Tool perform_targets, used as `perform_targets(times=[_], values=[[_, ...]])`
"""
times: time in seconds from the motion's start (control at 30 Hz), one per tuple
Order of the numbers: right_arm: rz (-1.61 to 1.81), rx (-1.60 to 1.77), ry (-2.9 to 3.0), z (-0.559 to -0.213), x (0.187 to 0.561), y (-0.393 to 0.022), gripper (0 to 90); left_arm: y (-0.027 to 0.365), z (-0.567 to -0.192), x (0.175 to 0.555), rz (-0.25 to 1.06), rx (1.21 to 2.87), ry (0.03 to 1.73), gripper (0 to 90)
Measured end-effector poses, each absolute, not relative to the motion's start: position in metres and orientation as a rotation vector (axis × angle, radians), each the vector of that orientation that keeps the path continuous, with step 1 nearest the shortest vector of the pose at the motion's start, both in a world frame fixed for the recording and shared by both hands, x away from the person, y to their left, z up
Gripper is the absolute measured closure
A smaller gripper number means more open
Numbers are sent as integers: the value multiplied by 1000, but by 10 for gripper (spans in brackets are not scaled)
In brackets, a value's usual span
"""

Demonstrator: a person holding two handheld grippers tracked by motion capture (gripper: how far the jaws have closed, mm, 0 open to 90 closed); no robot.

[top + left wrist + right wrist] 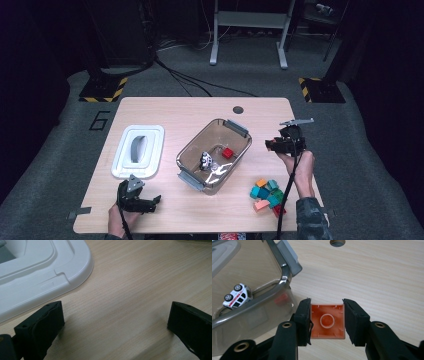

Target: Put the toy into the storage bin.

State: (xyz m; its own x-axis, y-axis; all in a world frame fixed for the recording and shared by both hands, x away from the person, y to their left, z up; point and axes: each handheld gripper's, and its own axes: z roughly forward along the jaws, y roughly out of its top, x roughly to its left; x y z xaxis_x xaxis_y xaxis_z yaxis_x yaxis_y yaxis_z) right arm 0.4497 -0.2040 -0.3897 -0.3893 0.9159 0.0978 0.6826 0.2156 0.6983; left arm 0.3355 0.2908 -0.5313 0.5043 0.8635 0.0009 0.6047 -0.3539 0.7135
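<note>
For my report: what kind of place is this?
Probably a lab or recording studio: a lone table on grey carpet, hazard-striped stand bases, trailing floor cables, and dark surroundings.

Digit "6" marked on floor left of table.

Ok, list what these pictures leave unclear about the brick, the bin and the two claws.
- Brick, right gripper view: the right claw covers two of its sides, and its stud side faces away.
- Bin, right gripper view: cut off by the left and top edges.
- Lid, left gripper view: cut off by the frame edges.
- Left claw, high view: too small and dark to see its pads.
- Block pile, high view: too small to count.
</note>
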Motion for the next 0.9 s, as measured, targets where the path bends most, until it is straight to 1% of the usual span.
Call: perform_targets(times=[0.47,0.9], values=[[996,1412,2142,-362,454,-195,590,291,-532,336,517,2086,1194,5],[1051,1337,2168,-345,461,-171,589,291,-532,336,516,2086,1194,5]])
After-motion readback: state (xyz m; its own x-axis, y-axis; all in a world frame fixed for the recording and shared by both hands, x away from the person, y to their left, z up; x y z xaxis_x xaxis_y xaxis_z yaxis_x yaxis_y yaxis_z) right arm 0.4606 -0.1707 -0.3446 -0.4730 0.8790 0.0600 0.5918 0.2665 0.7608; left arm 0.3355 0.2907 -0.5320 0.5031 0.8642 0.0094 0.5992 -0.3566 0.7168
